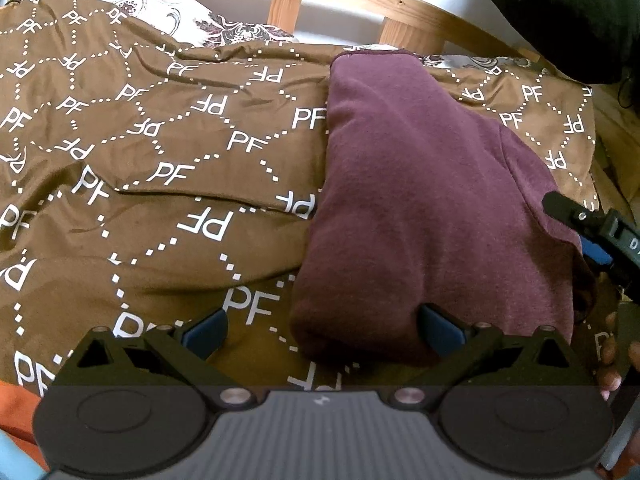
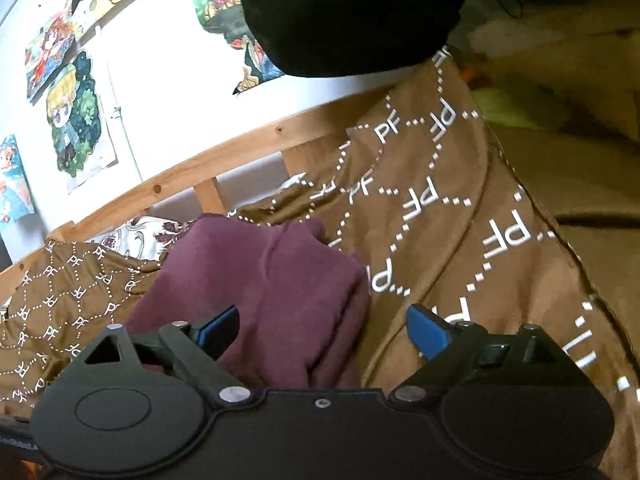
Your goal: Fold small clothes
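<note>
On the bed, through the left wrist view: maroon garment (image 1: pixel 420 208) lying folded into a thick bundle on the brown blanket (image 1: pixel 140 208) printed with white "PF" letters and dotted diamonds. Left tool (image 1: pixel 320 330) low at the near edge, blue fingers (image 1: pixel 206 332) spread wide, one over bare blanket, the other touching or just above the garment's near corner; nothing pinched between. Right tool (image 1: pixel 588 232) entering from the right edge, its black tip and blue pad at the garment's right border; from this angle cannot tell whether cloth is caught there. Beyond the blanket, a floral pillow (image 1: pixel 236 32) against the slatted wooden bed frame (image 1: pixel 408 12), white wall behind, a dark bulky shape (image 1: pixel 568 12) at upper right. An orange patch (image 1: pixel 16 404) at lower left. Through the right wrist view: right tool (image 2: pixel 322 330) with blue fingers (image 2: pixel 426 332) spread apart, one over the maroon garment (image 2: pixel 260 280), the other over the brown blanket (image 2: pixel 440 220), the garment's right edge in the gap, not gripped. Garment rumpled, several layers thick at its right side. Further back the wooden bed frame (image 2: pixel 224 156), floral pillow (image 2: pixel 132 236), and cartoon posters (image 2: pixel 76 120) stuck on the white wall; dark bulky shape (image 2: pixel 352 12) at the top.
</note>
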`<state>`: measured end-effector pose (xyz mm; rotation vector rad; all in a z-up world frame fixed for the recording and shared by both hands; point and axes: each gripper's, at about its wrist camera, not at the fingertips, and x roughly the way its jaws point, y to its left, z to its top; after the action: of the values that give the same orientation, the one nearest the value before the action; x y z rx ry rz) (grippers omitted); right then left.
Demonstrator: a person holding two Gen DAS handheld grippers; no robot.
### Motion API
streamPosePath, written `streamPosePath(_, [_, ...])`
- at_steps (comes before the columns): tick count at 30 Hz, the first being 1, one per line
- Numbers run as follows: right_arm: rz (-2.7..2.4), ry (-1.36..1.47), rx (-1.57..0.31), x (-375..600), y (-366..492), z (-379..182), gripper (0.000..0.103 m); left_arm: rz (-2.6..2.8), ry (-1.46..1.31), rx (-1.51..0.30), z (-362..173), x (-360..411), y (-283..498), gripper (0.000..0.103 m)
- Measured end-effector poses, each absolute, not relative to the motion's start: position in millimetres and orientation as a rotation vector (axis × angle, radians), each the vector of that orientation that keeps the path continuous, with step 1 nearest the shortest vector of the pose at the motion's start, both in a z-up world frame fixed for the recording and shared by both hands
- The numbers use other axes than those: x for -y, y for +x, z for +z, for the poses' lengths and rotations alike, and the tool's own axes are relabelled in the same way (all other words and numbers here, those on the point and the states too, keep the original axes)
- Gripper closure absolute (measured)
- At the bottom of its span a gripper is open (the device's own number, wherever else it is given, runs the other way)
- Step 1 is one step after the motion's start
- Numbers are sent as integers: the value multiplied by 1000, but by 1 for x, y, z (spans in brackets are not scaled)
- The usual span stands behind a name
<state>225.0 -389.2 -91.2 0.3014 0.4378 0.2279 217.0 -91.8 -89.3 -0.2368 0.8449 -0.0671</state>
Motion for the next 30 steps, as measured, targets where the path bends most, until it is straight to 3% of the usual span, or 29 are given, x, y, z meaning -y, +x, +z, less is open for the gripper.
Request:
streamPosePath(7, [248, 287, -379, 384, 219, -83, 12, -64, -233, -843, -89, 93, 217, 0])
streamPosePath(10, [248, 294, -416, 385, 223, -88, 18, -63, -231, -840, -89, 93, 216, 0])
streamPosePath(18, [232, 331, -503, 388, 231, -98, 58, -61, -229, -839, -90, 94, 216, 0])
streamPosePath(23, [236, 332, -512, 386, 231, -99, 60, -93, -223, -874, -82, 91, 221, 1])
streamPosePath(28, [226, 334, -517, 389, 231, -101, 61, -148, -212, -646, -50, 81, 206, 1])
streamPosePath(30, [220, 333, -520, 389, 232, -102, 61, -185, -154, -661, -44, 84, 219, 1])
